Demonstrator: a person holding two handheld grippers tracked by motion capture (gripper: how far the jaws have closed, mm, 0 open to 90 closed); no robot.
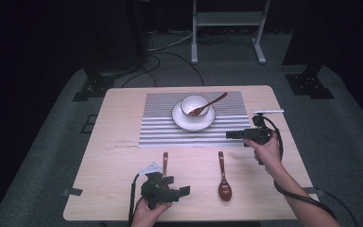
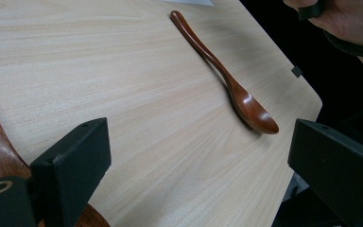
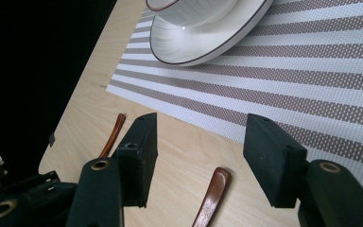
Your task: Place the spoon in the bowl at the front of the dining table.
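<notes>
Brown wooden spoons lie at lower centre (image 1: 224,177) and under the left gripper (image 1: 171,188), whose wide jaws straddle its handle (image 1: 165,161), seemingly for pickup, while the right gripper (image 1: 231,135), wide and empty, waits beside the striped placemat (image 1: 156,135).

Three wooden spoons: one (image 1: 207,105) resting in the bowl, one (image 1: 223,181) lying on the table, one (image 1: 165,162) beside the left gripper (image 1: 177,188). One bowl (image 1: 194,104), one plate (image 1: 182,120), one striped mat (image 1: 160,118). Two grippers, the right (image 1: 230,135) too.
</notes>
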